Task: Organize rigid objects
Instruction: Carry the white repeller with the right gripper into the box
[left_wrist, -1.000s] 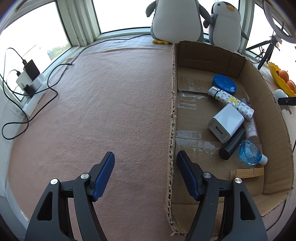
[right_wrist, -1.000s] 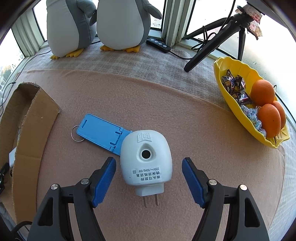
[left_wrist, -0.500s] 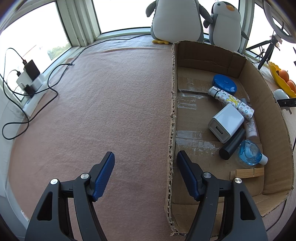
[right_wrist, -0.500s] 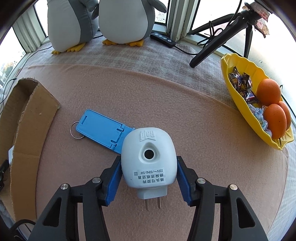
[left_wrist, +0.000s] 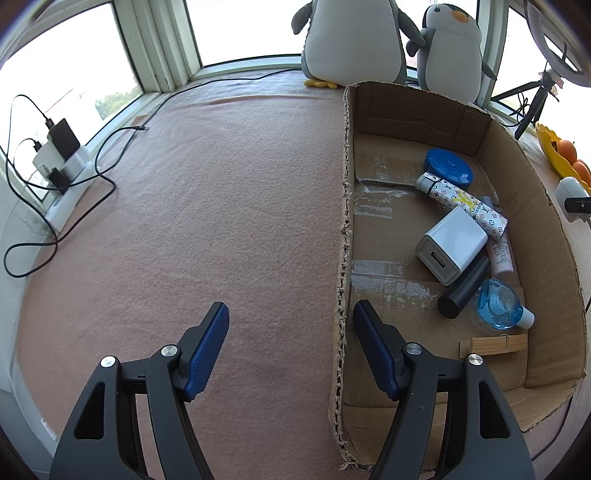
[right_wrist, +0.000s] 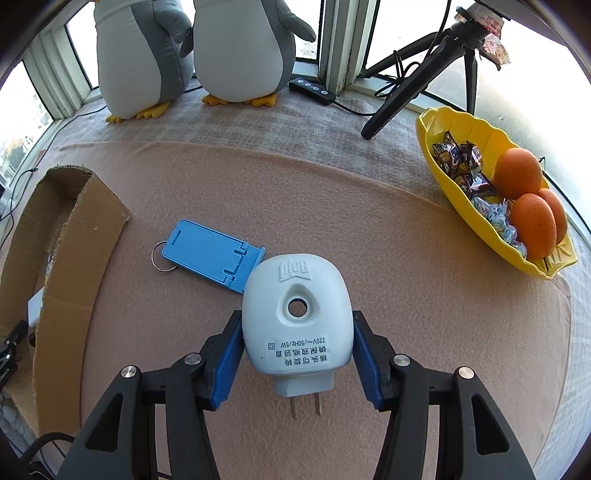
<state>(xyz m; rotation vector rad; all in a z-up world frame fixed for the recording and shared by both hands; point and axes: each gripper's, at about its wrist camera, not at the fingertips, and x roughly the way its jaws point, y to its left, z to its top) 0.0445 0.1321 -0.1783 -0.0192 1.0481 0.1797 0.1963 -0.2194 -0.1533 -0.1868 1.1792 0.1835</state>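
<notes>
Left wrist view: the left gripper (left_wrist: 290, 334) hangs spread wide, empty, straddling the brown cardboard box's (left_wrist: 345, 229) near wall.

Right wrist view: the right gripper (right_wrist: 297, 345) clamps the white rounded plug-in device (right_wrist: 295, 314) on pink felt cloth (right_wrist: 424, 295), touching a blue plastic phone stand (right_wrist: 212, 254).

The white plug-in device (right_wrist: 295, 317) is smooth, matt plastic with two bare metal prongs. The blue folding stand (right_wrist: 214, 254) beside it is matt plastic on a metal ring. The pink table covering (left_wrist: 207, 221) is fuzzy felt-like cloth. The brown box (left_wrist: 517, 177) is rough corrugated cardboard with glossy tape strips.
</notes>
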